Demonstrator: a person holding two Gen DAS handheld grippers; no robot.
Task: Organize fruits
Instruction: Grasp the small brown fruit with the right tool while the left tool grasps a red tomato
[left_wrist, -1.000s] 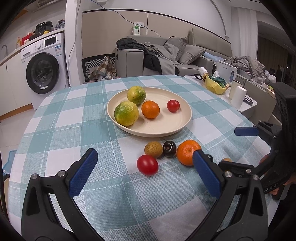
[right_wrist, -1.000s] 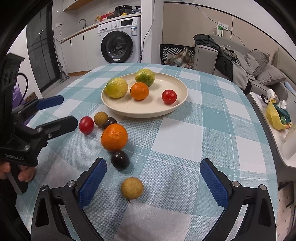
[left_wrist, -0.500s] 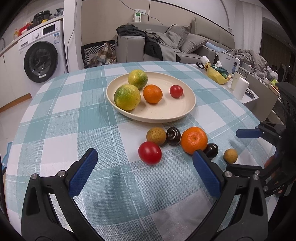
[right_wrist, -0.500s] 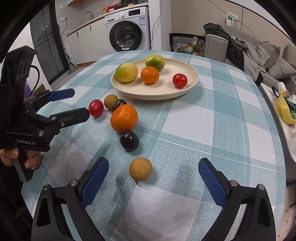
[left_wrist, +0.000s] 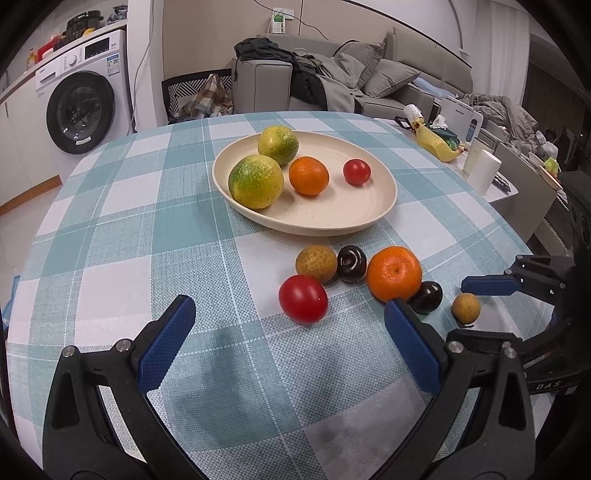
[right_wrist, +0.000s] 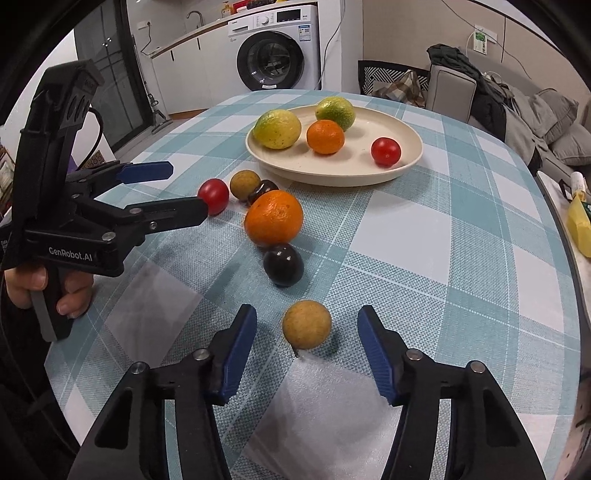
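Checked teal-and-white cloth covers my counter (left_wrist: 110, 229), with a washing machine (right_wrist: 275, 55) and a cluttered sofa (left_wrist: 332, 85) behind it.

By my reckoning the job is partly done. Four fruits already sit in the plate (left_wrist: 369, 221): two yellow-green citrus (left_wrist: 255, 181) (left_wrist: 277, 144), a small orange (left_wrist: 308, 175) and a small tomato (left_wrist: 356, 171). Six lie loose on the cloth near the plate's front rim: a tomato (left_wrist: 303, 299), a rough tan fruit (left_wrist: 316, 264) touching a dark plum (left_wrist: 351, 259), a big orange (left_wrist: 394, 273), a second plum (left_wrist: 426, 297) against that orange, and a small tan ball (right_wrist: 306, 324) a little apart from the rest.

My right claw (right_wrist: 306, 354) is apart and empty, its blue pads standing either side of the tan ball without touching it, so I judge that ball is the next to go. My left claw (left_wrist: 288, 343) is also wide apart and empty, hovering short of the loose tomato, which lies ahead between its pads.

Some things I can't settle. In the left view the second plum is partly behind my own pad, and the tan ball is small out by my right claw. Whether the big orange touches the first plum is unclear from the right view, where it overlaps it. What the tan fruits are I can't say. The counter's near edge is hidden under both claws.
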